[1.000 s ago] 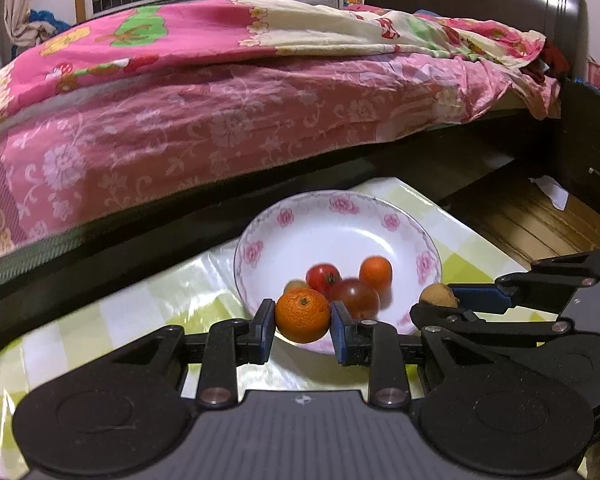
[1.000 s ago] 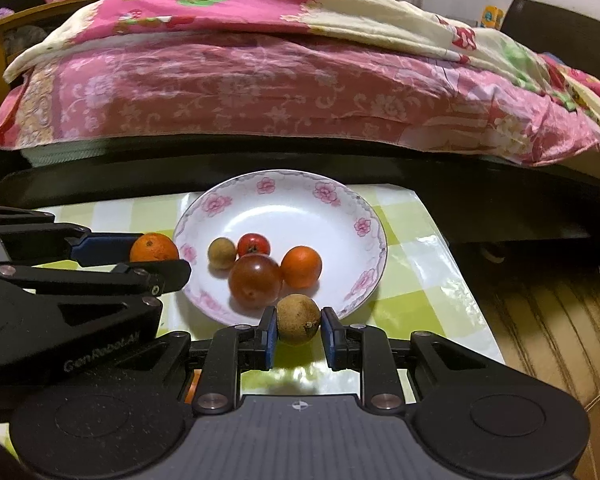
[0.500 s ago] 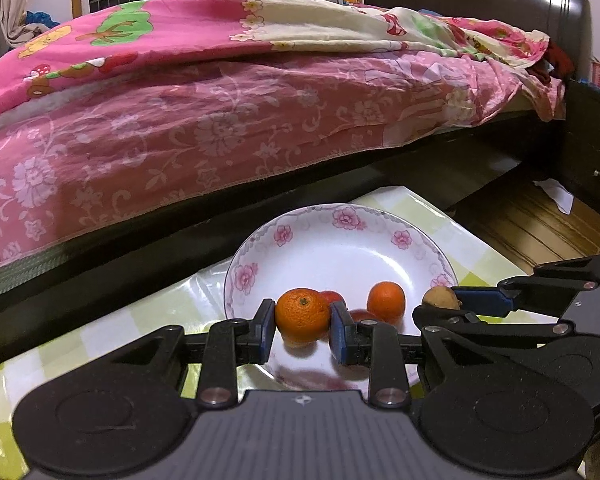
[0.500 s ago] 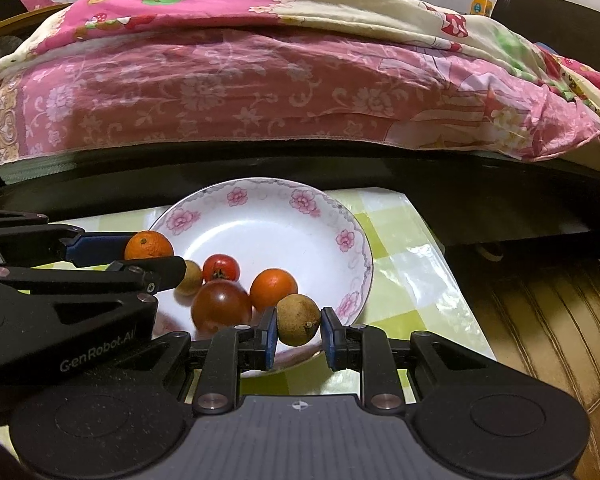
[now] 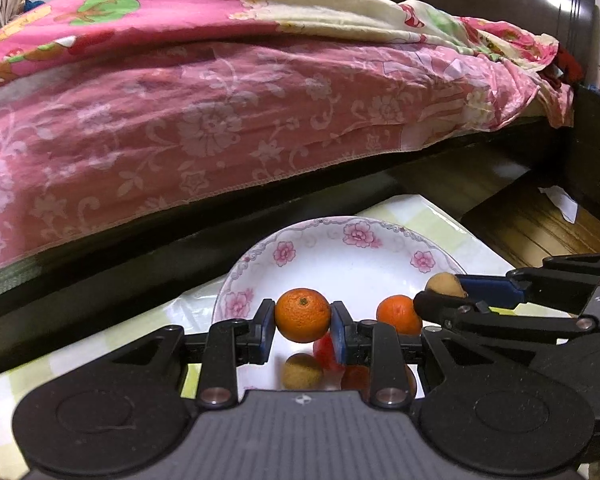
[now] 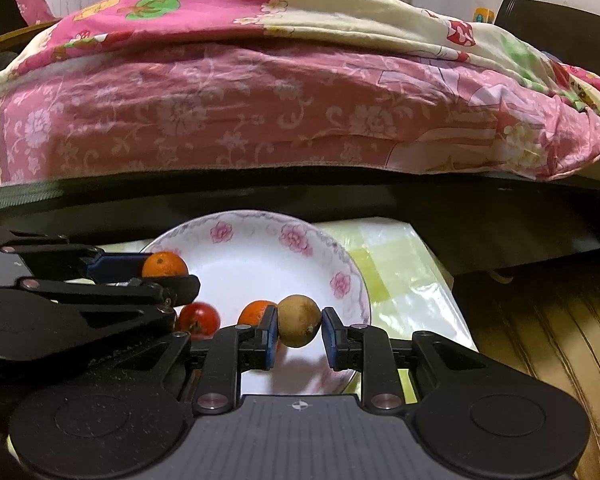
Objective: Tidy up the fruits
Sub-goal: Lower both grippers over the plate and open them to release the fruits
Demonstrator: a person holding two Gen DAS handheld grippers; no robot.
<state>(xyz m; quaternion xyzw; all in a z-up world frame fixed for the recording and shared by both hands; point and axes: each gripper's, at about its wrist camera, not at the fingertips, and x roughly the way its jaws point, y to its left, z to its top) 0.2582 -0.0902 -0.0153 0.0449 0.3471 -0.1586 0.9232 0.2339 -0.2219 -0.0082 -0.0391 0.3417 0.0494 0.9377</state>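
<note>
My left gripper is shut on an orange mandarin and holds it over the white flowered plate. My right gripper is shut on a brown round fruit, also over the plate. On the plate lie a second mandarin, a red tomato and a small brown fruit. The right gripper with its brown fruit shows at the right of the left wrist view. The left gripper with its mandarin shows at the left of the right wrist view.
The plate stands on a low table with a green-checked plastic cloth. A bed with a pink floral quilt runs close behind the table. Wooden floor lies to the right, with a dark nightstand beyond.
Both grippers have moved forward, from the plate's near edge to over the plate, each still holding its fruit. The plate now sits lower and closer in both views.
</note>
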